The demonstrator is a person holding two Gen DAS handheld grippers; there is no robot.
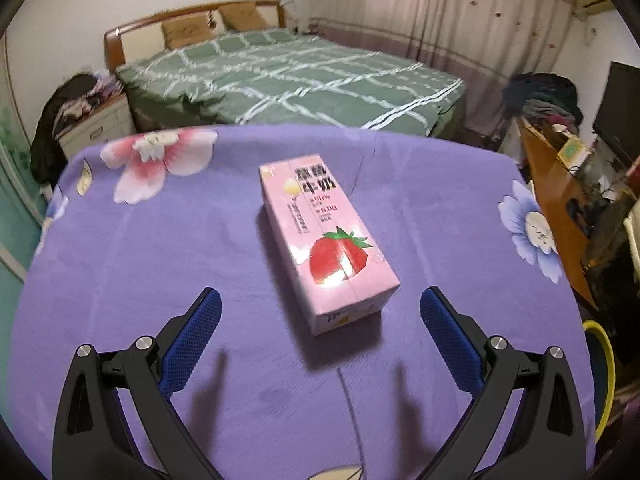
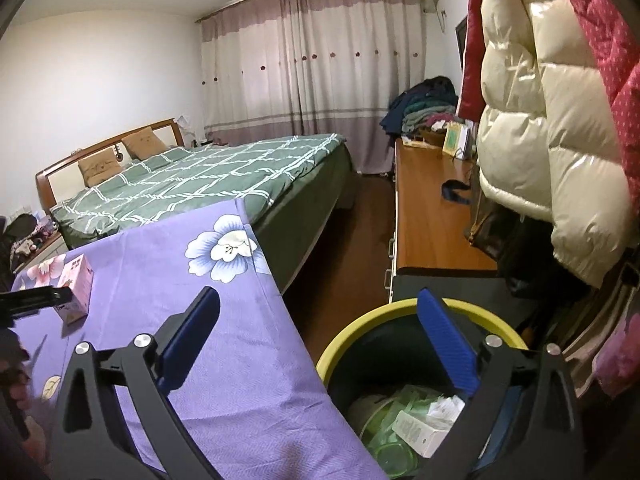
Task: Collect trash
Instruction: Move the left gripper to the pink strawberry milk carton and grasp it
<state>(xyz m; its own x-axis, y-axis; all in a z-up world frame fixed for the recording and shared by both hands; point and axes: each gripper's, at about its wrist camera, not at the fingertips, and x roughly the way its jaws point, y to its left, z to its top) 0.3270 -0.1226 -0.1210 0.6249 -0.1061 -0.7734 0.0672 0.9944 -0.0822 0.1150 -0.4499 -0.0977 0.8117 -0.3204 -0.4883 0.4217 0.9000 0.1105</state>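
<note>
One carton [image 1: 326,240] lies flat on our worktop [image 1: 160,260], left tool [image 1: 320,312] wide to straddle it, right tool [image 2: 316,312] wide and empty above the bin [image 2: 344,344].

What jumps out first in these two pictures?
A pink strawberry milk carton lies flat on the purple flowered tablecloth, just ahead of the open left gripper. The open right gripper hangs over a yellow-rimmed trash bin holding discarded packaging.
</note>
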